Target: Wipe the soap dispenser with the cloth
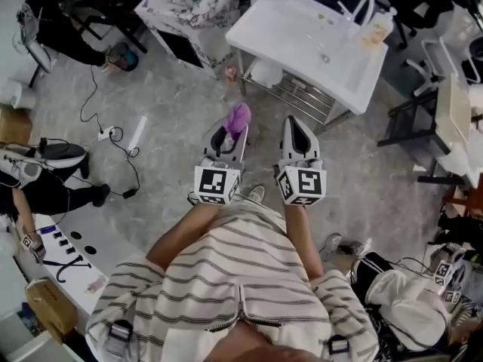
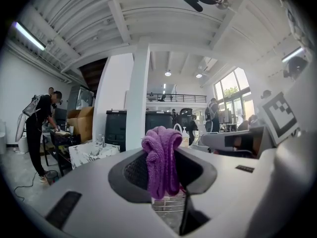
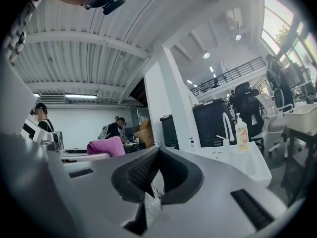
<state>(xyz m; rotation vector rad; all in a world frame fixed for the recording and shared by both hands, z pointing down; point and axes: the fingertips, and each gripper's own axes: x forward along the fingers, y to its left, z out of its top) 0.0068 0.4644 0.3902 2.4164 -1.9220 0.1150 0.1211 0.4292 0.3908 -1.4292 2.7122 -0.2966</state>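
A purple cloth (image 1: 239, 117) is pinched in my left gripper (image 1: 229, 130), bunched and sticking up from the shut jaws; the left gripper view shows the cloth (image 2: 162, 161) hanging between the pads. My right gripper (image 1: 293, 129) is held beside it, shut and empty, its jaws meeting tip to tip in the right gripper view (image 3: 157, 158). The soap dispenser (image 1: 379, 27), a clear bottle with a pump, stands at the far right corner of the white sink (image 1: 283, 32), next to the curved tap (image 1: 361, 10). The dispenser (image 3: 241, 133) is some way ahead of both grippers.
The sink stands on a metal rack (image 1: 296, 96). A marble-patterned table (image 1: 189, 6) is to its left. A chair (image 1: 423, 119) and desk stand at the right. Cables and a power strip (image 1: 106, 133) lie on the floor at left. People work at the left (image 2: 42, 130).
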